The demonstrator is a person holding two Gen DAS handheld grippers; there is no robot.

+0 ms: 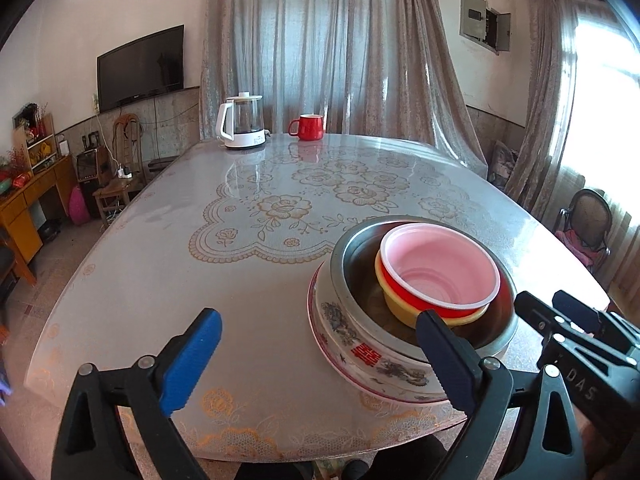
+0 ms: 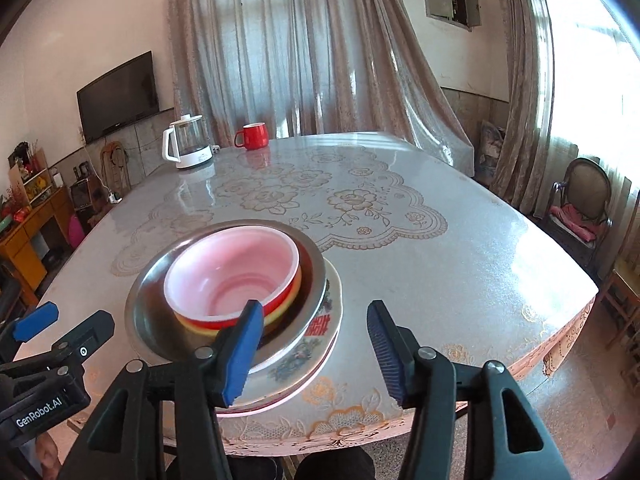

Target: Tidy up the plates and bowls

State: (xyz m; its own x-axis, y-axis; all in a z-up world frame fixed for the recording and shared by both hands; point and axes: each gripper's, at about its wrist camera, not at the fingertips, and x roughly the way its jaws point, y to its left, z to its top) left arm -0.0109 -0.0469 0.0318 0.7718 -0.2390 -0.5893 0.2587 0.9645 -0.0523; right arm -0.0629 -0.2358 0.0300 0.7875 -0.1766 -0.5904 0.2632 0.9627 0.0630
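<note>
The dishes already sit as one nested stack near the front edge of the desk (image 1: 168,280), a round top under a glossy lace-patterned cover. At the bottom is a white ceramic plate with a pink rim (image 2: 320,376), on it a white porcelain bowl painted with flowers and a red double-happiness sign (image 1: 360,344), inside that a shallow stainless-steel bowl (image 1: 360,268), then a yellow plastic bowl (image 1: 396,312), and on top a red plastic bowl with a pale pink inside (image 1: 440,268).

The left gripper (image 1: 320,364) hangs released, its jaws spread wide with nothing between them; the stack lies just ahead and to its right, partly behind its right finger. The right gripper (image 2: 316,348) is likewise spread and empty, with the stack ahead and to its left, its left finger overlapping the red bowl's rim in the view; whether it touches cannot be told.

Judging from this, the stacking looks essentially done: no loose plate or bowl shows elsewhere on the desk. Far ahead of both grippers stand only a glass kettle with a white base (image 1: 240,124) and a red ceramic mug (image 1: 308,126), which seem outside the task. What may remain is squaring the stack, since the inner bowls sit off-centre.
</note>
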